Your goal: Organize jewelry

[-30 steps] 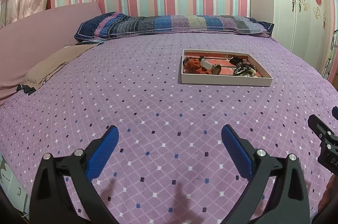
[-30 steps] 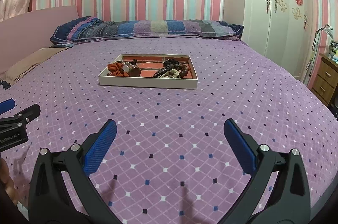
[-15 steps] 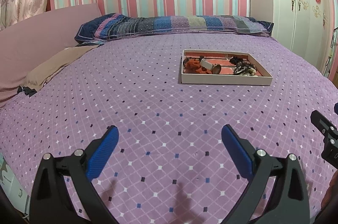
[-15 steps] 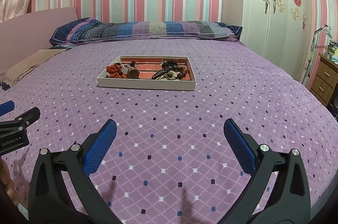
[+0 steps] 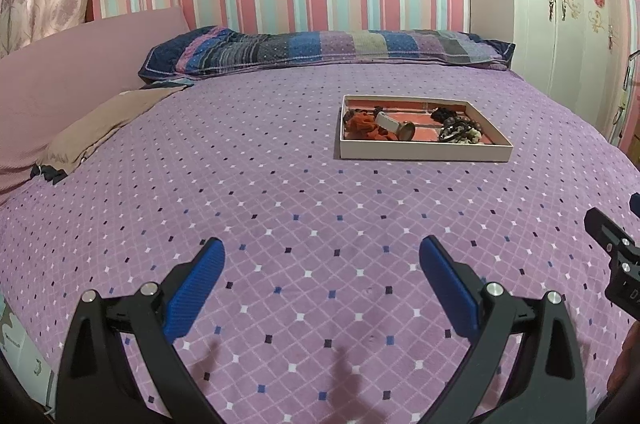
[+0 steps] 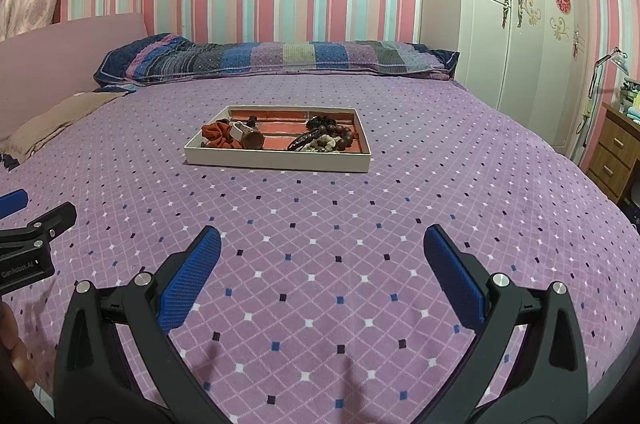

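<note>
A matt cloth bedspread with a woven diamond pattern fills the middle of the frame. The shallow tray at centre looks like matt cardboard. The wardrobe at upper right is glossy. The gripper pads below are ribbed blue rubber on matt black plastic.

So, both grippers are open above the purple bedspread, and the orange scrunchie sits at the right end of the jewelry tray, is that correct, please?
Not quite: the orange scrunchie sits at the left end of the jewelry tray; the dark beads fill the right end, as the right wrist view shows. The left gripper and right gripper are indeed open above the purple bedspread.
</note>
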A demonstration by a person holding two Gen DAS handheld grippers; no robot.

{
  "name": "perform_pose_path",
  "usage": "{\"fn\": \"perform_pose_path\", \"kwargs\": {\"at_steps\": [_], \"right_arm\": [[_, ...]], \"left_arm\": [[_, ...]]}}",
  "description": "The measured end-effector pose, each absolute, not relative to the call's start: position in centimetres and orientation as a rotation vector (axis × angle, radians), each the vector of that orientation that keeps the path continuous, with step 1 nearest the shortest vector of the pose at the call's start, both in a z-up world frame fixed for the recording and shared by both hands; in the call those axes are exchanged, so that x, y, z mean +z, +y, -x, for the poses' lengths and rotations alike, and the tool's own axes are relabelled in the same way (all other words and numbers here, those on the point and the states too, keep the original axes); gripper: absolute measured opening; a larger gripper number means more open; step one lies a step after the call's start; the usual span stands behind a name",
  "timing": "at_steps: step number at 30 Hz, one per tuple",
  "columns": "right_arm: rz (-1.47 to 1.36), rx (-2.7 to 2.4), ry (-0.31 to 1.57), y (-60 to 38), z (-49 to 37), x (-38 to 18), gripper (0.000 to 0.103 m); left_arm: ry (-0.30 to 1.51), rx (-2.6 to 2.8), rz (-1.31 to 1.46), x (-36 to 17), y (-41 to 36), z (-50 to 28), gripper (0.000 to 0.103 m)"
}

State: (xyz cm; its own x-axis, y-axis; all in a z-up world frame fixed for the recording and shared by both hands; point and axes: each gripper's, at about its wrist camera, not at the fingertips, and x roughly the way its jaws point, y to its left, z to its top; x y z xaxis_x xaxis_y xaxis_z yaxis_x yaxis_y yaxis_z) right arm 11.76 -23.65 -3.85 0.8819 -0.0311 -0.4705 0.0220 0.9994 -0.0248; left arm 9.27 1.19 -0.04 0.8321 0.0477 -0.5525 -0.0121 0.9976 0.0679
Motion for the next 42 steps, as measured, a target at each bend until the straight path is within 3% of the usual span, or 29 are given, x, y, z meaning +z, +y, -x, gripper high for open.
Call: {"fn": "perform_pose_path", "kwargs": {"at_steps": [42], "right_arm": [[0.018,-0.030,0.507,-23.83,-11.98,-4.04,0.099]], "left_arm": [[0.595,0.032,-0.074,-0.65,1.05,-9.38,0.096]]}}
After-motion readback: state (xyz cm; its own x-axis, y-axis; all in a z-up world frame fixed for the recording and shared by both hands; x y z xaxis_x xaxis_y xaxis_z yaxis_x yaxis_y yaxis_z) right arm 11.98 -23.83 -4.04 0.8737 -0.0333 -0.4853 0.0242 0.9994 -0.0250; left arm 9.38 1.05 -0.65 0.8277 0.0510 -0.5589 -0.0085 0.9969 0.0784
